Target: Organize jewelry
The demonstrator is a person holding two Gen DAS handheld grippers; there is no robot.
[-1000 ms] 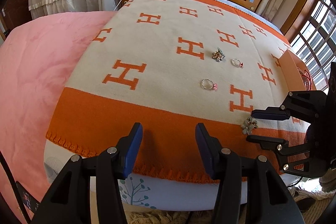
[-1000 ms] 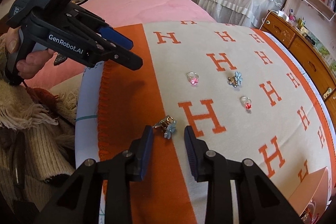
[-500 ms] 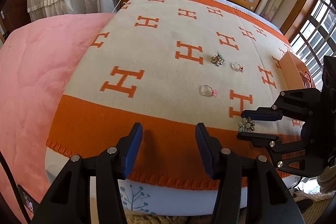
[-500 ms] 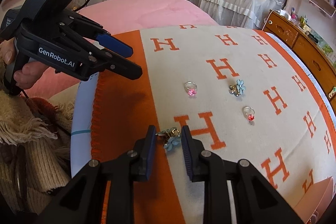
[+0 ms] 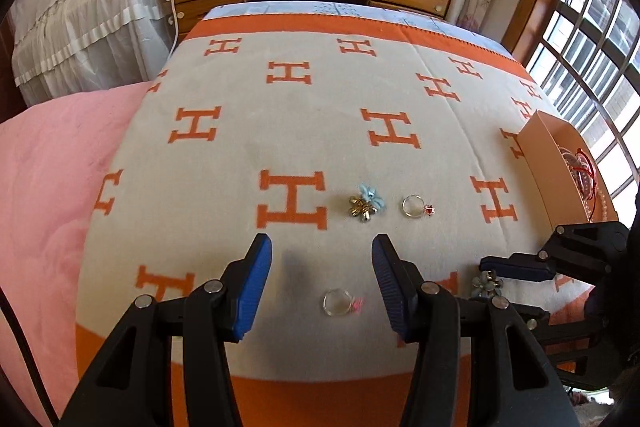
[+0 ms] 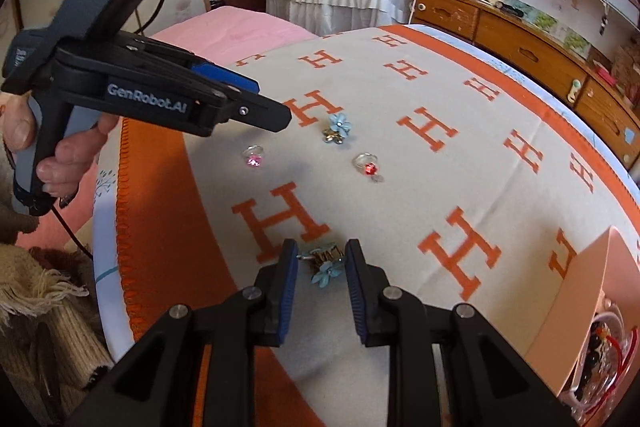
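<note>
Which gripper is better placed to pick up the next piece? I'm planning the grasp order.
Right. The right gripper already has its open fingers on either side of a blue flower clip. The left gripper frames the pink ring but seems higher above the blanket.

Left tongs (image 5: 322, 281) gape wide; right tongs (image 6: 321, 269) stand narrower, parted.

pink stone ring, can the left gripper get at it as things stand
Probably yes. The pink stone ring lies alone on the blanket, right between the left gripper's open fingers, with nothing over it.
</note>
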